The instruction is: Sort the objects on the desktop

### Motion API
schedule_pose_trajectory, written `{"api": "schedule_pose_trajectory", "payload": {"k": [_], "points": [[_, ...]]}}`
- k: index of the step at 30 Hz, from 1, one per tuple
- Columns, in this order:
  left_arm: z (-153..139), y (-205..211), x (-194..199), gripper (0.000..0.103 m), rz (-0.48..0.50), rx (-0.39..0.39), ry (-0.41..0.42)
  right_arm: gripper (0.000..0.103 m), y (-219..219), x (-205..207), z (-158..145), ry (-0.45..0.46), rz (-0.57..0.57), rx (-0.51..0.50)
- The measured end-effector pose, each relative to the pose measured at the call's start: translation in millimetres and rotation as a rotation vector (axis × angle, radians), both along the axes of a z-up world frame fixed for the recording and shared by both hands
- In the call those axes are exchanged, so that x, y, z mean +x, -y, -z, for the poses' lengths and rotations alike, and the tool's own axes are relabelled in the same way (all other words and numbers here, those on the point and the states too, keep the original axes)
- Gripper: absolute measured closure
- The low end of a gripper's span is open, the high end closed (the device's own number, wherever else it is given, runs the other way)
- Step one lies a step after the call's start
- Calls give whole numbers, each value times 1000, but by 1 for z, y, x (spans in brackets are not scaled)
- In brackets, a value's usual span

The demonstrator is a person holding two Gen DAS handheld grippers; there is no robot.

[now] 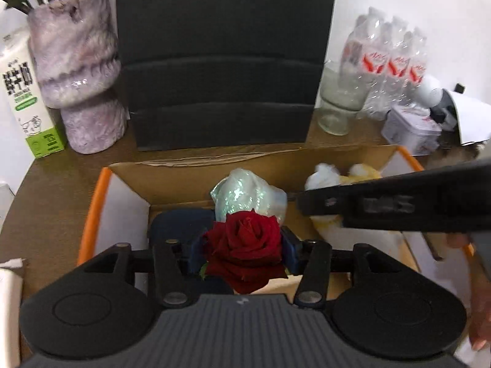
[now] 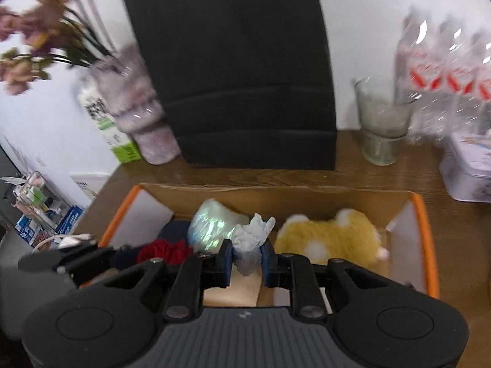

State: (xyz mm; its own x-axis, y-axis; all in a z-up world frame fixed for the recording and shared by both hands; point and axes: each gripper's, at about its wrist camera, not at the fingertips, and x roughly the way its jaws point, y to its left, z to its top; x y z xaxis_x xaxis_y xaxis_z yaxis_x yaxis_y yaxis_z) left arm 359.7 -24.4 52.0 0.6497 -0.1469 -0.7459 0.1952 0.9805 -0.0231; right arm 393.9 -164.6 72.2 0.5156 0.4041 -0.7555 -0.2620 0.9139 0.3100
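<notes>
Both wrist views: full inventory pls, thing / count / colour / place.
rose: 1, dark red, between left fingers, over box
crumpled tissue: 1, white, pinched by right fingers, over box
cardboard box: 1, brown with orange rim, desk front
plush toy: 1, yellow and white, in box, right
shiny wrap: 1, pale iridescent, in box, middle
drawer unit: 1, black, desk back
vase: 1, mottled purple, left of drawers
carton: 1, white and green, far left
glass jar: 1, clear, right of drawers
water bottles: shrink-wrapped pack, clear with red labels, back right
tin: 1, white, right
left gripper: black, blue fingers
right gripper: black, blue fingers
</notes>
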Motion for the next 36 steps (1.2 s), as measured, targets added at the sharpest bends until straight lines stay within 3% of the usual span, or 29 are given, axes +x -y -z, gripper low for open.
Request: {"api": "schedule_pose_trajectory", "payload": {"k": [2, 3, 7, 16, 18, 23, 28, 32, 34, 36], "points": [[5, 2, 5, 32, 18, 12, -11, 80, -6, 14, 12, -48, 9, -19], [5, 2, 4, 26, 30, 11, -1, 74, -10, 19, 15, -61, 14, -47], [-3, 0, -1, 21, 58, 29, 32, 55, -12, 20, 9, -26, 3, -58], [-54, -26, -24, 17, -18, 5, 64, 52, 9, -21, -45, 95, 48, -91], [-62, -29, -34, 10, -33, 13, 74, 52, 17, -39, -57, 111, 63, -115], [-75, -39, -76, 9, -71, -2, 100, 40, 36, -95, -68, 184, 104, -137], [-86, -42, -146, 1, -77, -41, 215, 39, 43, -162, -54, 234, 132, -146], [-79, -43, -204, 0, -66, -72, 272, 34, 43, -221, -40, 293, 138, -108], [-68, -46, -227, 0, -65, -71, 272, 26, 40, -250, -30, 336, 135, -109], [-55, -47, -249, 0, -81, -62, 270, 25, 40, -276, -20, 372, 144, -123]]}}
